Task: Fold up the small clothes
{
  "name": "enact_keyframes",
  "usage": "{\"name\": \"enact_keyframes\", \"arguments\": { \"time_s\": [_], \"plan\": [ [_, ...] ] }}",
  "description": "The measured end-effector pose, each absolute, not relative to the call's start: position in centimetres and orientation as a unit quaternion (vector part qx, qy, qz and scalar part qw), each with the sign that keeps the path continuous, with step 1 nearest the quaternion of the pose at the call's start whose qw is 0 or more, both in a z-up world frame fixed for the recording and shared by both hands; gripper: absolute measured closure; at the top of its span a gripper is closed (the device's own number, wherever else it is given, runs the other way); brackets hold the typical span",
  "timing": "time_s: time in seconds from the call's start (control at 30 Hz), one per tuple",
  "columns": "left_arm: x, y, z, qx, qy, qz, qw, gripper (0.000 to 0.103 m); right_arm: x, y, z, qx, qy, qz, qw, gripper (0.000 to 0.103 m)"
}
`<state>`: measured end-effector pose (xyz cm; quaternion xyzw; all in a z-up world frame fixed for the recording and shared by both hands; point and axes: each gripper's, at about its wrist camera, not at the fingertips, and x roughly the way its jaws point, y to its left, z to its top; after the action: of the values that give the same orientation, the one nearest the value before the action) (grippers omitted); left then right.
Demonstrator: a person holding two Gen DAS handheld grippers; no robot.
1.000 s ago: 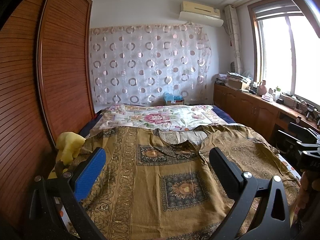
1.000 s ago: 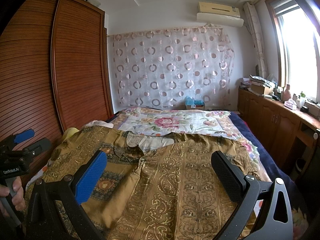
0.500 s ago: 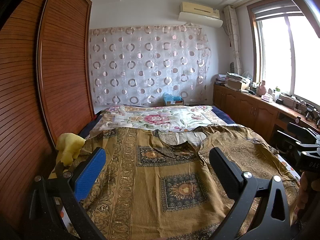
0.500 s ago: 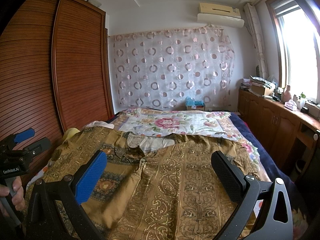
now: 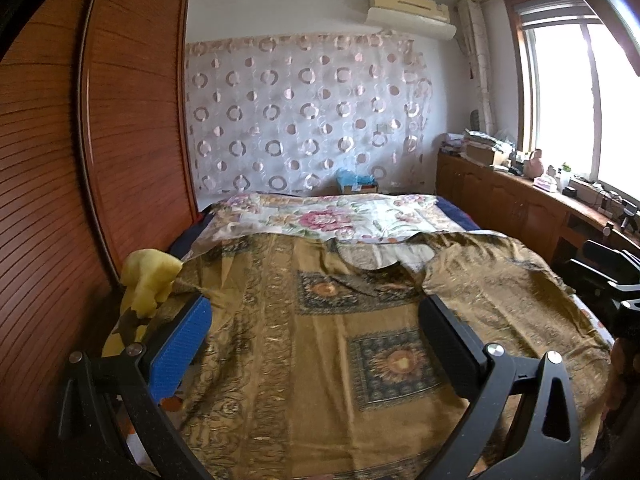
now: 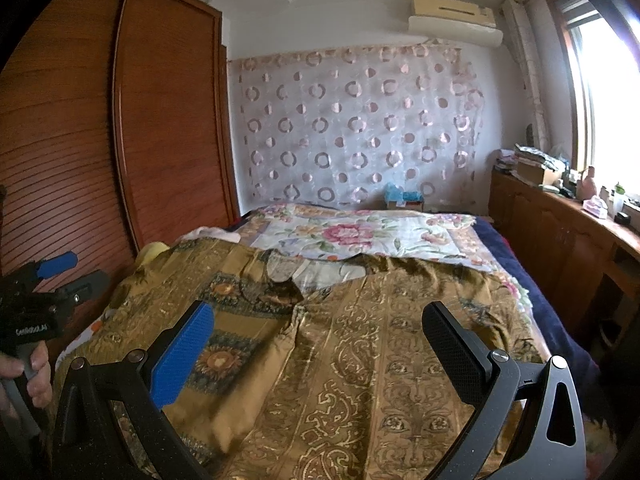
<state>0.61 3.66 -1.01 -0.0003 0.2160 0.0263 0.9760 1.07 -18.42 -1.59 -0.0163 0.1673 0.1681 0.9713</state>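
A brown-gold patterned garment (image 5: 320, 344) lies spread flat on the bed, neckline toward the far end; it also shows in the right wrist view (image 6: 340, 340). My left gripper (image 5: 316, 332) hovers open and empty above its left half. My right gripper (image 6: 318, 336) hovers open and empty above its right half. The left gripper also shows at the left edge of the right wrist view (image 6: 52, 280), held by a hand. The right gripper shows at the right edge of the left wrist view (image 5: 608, 268).
A floral quilt (image 5: 332, 220) covers the far end of the bed. A yellow cloth (image 5: 148, 280) lies at the bed's left edge by the wooden wardrobe (image 5: 132, 152). A cluttered wooden sideboard (image 5: 520, 200) runs along the right wall under the window.
Both views have shifted only slightly. The garment lies as before and both grippers stay open.
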Motion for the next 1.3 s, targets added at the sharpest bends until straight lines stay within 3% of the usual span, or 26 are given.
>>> {"name": "enact_keyframes", "arguments": {
  "time_s": [0.97,1.3],
  "plan": [
    [3.3,15.6,-8.9,-0.006,0.314,0.084,0.946,0.000,4.2,-17.7,-1.8,-0.076,0.257,0.258,0.928,0.000],
    [7.3,21.0,-10.4,-0.007,0.365,0.071,0.928,0.021,5.0,-17.1,-0.8,-0.097,0.256,0.282,0.920,0.000]
  ]
}}
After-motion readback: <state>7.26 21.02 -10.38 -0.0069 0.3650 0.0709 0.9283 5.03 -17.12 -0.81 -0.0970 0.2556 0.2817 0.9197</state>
